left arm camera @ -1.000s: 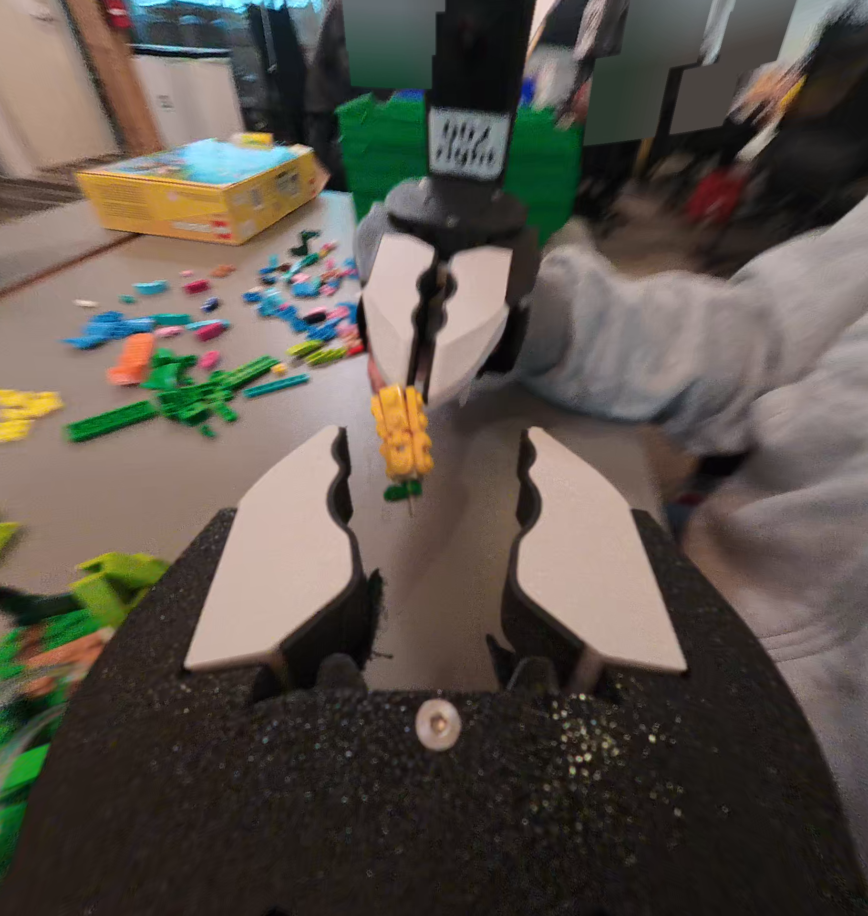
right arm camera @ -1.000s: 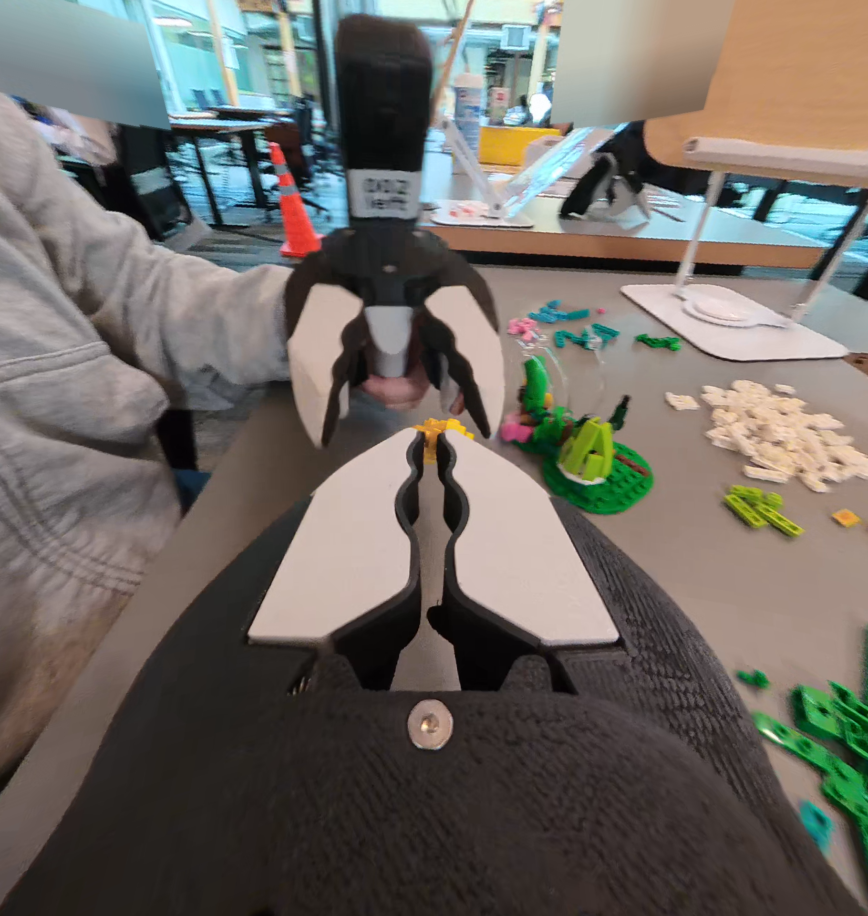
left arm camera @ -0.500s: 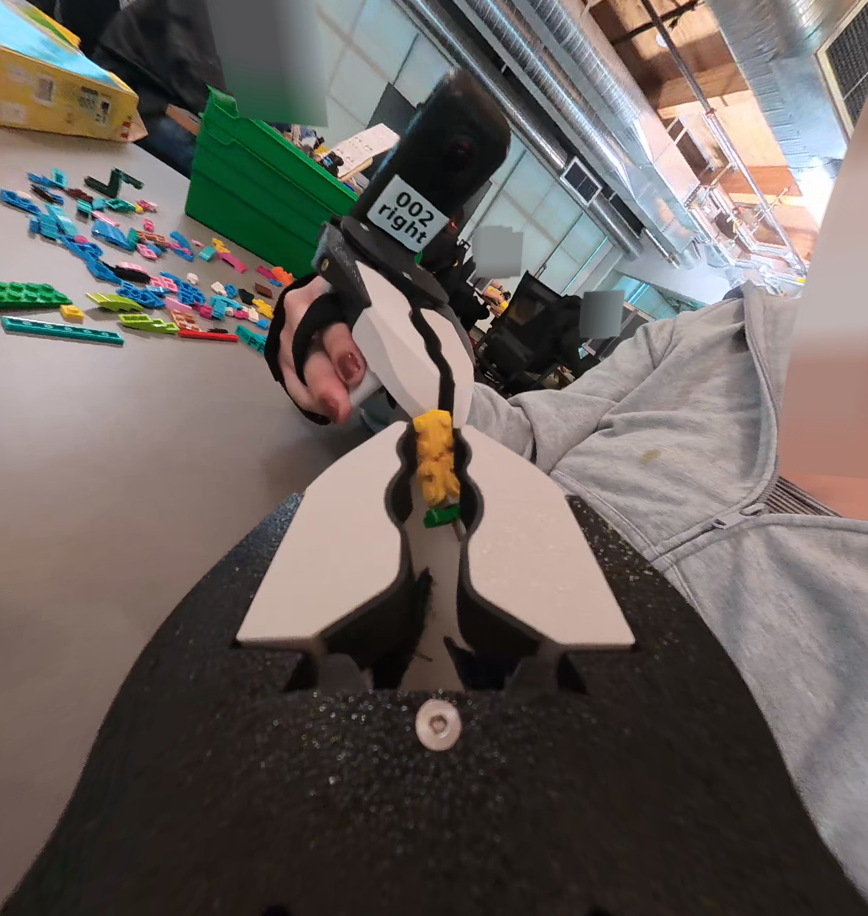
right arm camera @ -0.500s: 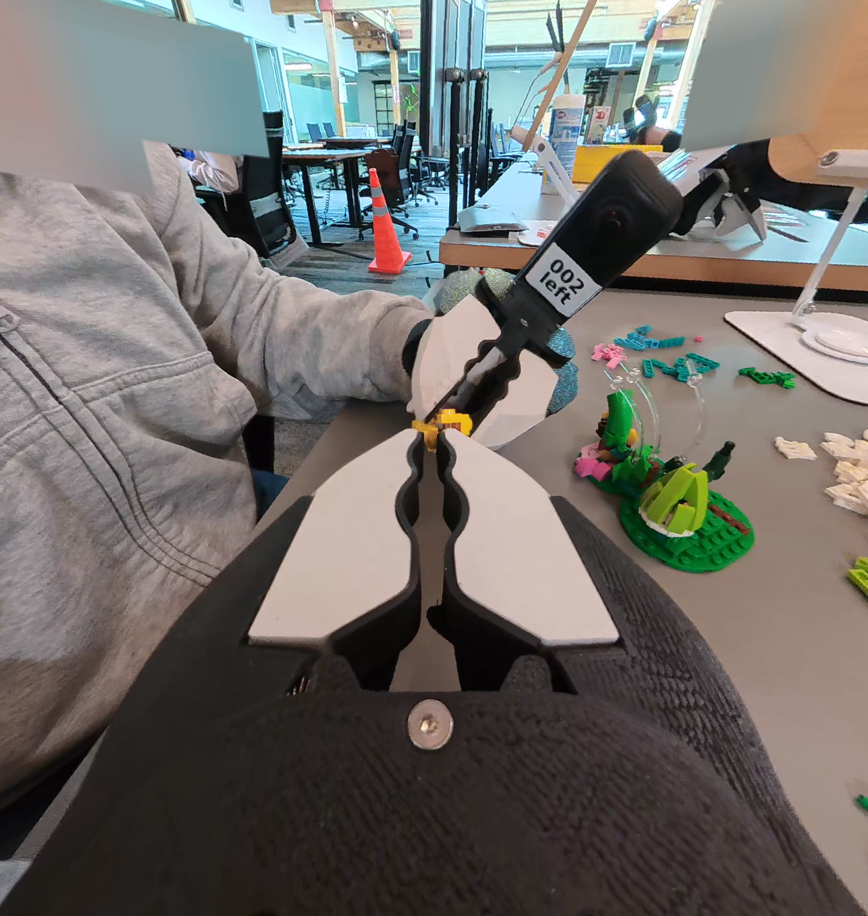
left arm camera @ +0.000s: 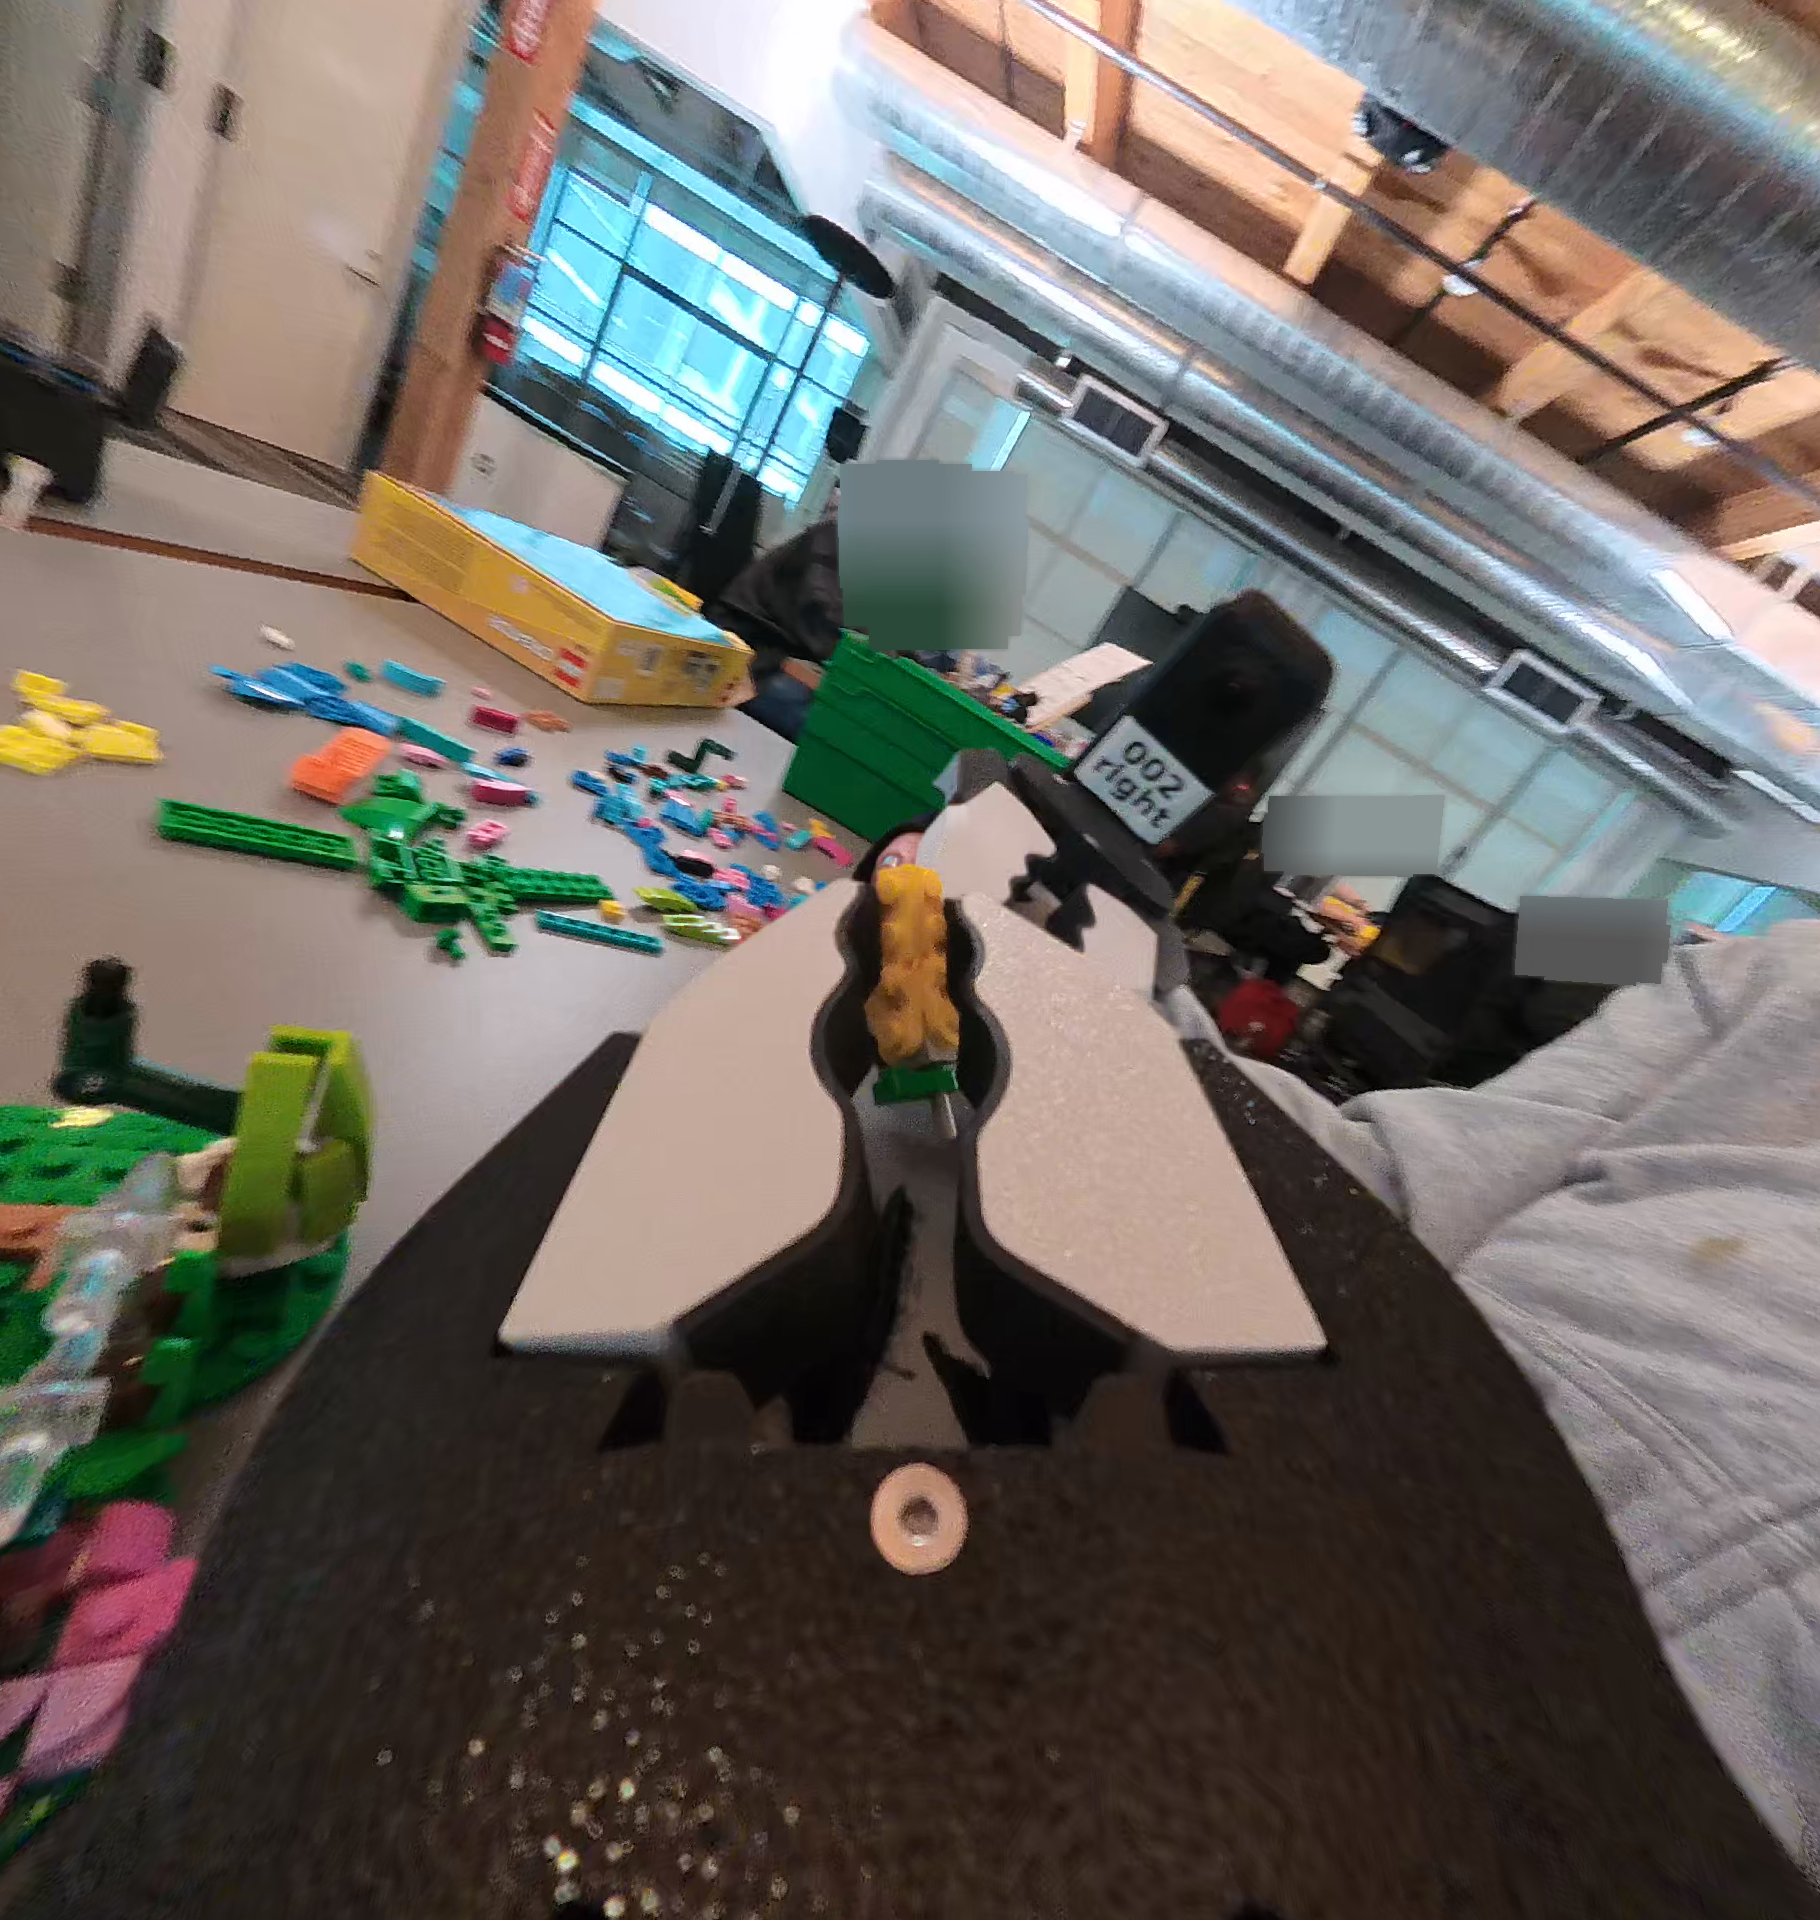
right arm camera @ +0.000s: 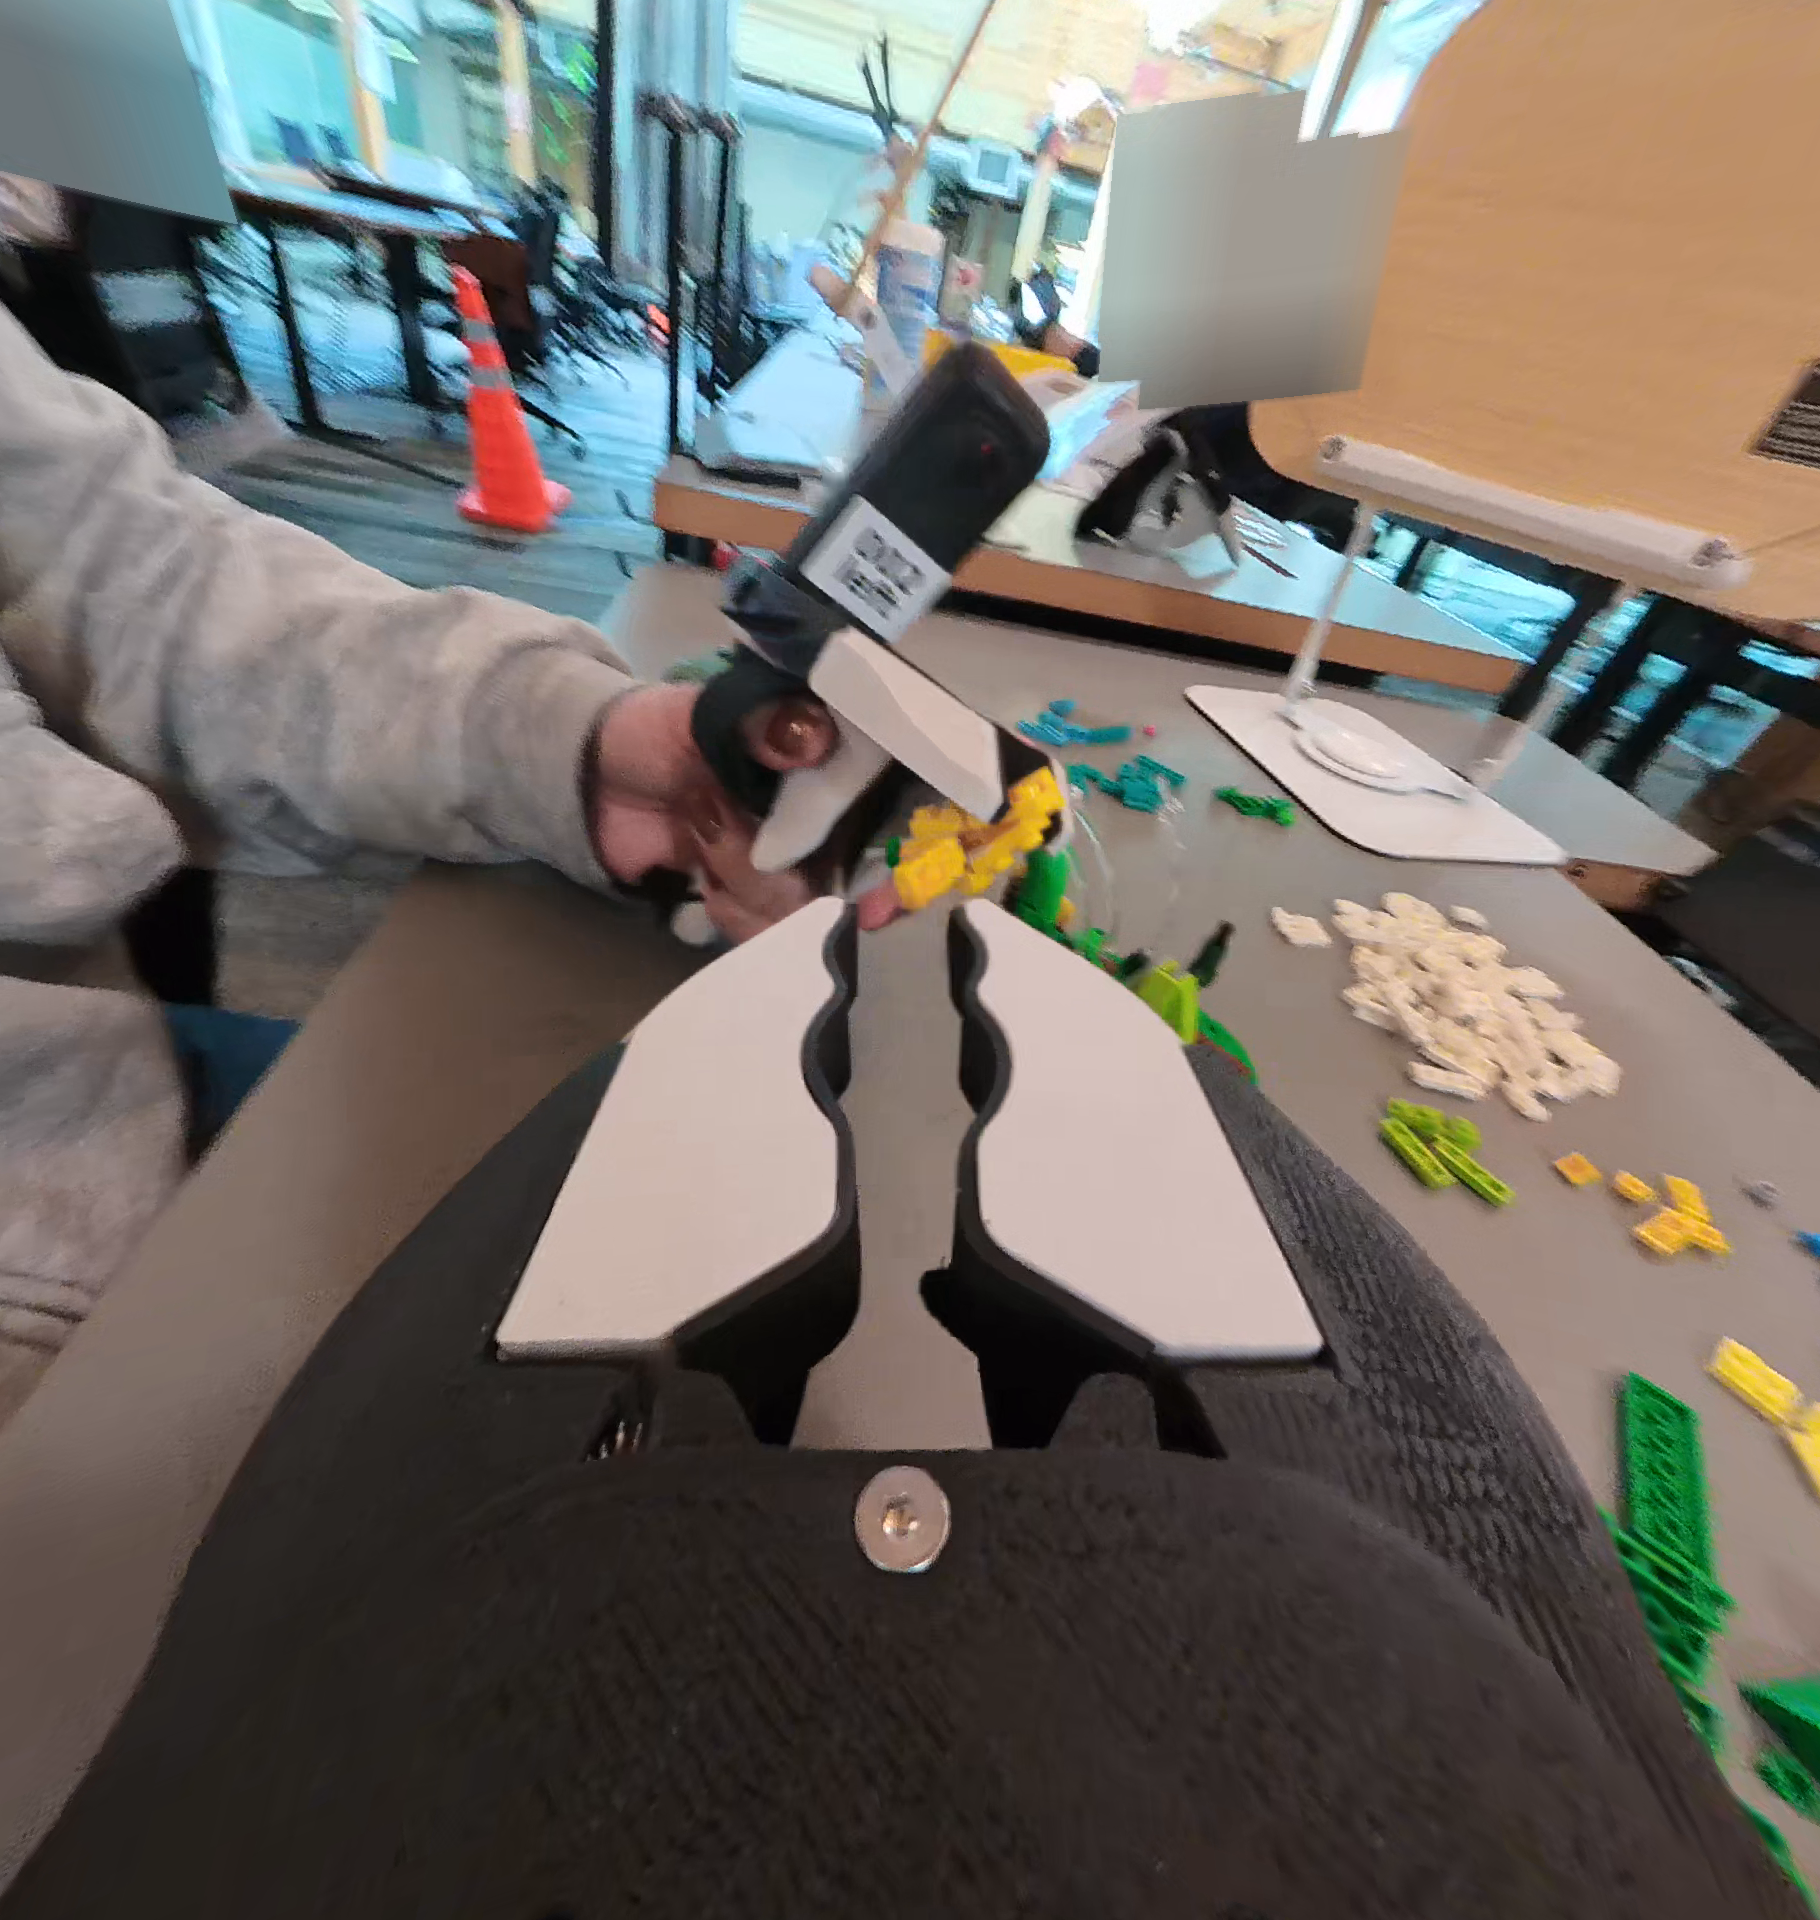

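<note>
Grey table (right arm camera: 1145, 665) strewn w/ bricks: left gripper (left arm camera: 911, 914) now clamps yellow brick stack (left arm camera: 914, 982), just released by right gripper (right arm camera: 901, 914), jaws apart, empty.

Under my fingers runs a flat grey table (right arm camera: 1249, 862). Left of my left fingers lie loose green plastic brick strips (left arm camera: 438, 862), a scatter of small blue and pink bricks (left arm camera: 677, 821) and a yellow cardboard box (left arm camera: 542, 608) farther off. Right of my right fingers sit a heap of small white bricks (right arm camera: 1457, 997), a white flat lamp base (right arm camera: 1373, 769) and a round green brick model (right arm camera: 1176, 987) just beside them.
</note>
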Demonstrator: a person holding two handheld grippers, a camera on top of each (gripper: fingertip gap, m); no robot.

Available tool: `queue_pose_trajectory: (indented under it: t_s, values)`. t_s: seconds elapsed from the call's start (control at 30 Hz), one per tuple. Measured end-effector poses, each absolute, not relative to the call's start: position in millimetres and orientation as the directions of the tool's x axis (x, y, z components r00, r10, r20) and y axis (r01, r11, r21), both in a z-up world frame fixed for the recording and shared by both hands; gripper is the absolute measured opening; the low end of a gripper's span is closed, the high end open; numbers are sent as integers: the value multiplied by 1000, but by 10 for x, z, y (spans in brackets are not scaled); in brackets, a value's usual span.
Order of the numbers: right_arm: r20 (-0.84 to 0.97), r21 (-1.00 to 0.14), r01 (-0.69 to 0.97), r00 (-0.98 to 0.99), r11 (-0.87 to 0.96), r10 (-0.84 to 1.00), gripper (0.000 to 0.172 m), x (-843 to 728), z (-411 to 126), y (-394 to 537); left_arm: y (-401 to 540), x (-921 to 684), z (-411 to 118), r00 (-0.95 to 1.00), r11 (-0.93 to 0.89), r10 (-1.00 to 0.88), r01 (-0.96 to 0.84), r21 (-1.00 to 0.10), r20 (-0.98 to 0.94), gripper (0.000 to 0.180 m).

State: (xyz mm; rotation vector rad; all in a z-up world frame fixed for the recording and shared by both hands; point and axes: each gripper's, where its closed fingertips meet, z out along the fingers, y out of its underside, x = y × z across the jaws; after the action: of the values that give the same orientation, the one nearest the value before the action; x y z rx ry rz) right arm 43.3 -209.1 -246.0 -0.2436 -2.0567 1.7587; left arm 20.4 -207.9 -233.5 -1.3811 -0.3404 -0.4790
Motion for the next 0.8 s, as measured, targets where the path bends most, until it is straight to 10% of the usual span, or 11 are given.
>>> queue_pose_trajectory:
  t_s: [0.8]
  values:
    - [410, -899, -263, -786, 349, 463, 4, 313, -2467, -2140, -2069, 290, -2413, 786, 46, -206, 603, -797, 583, 14]
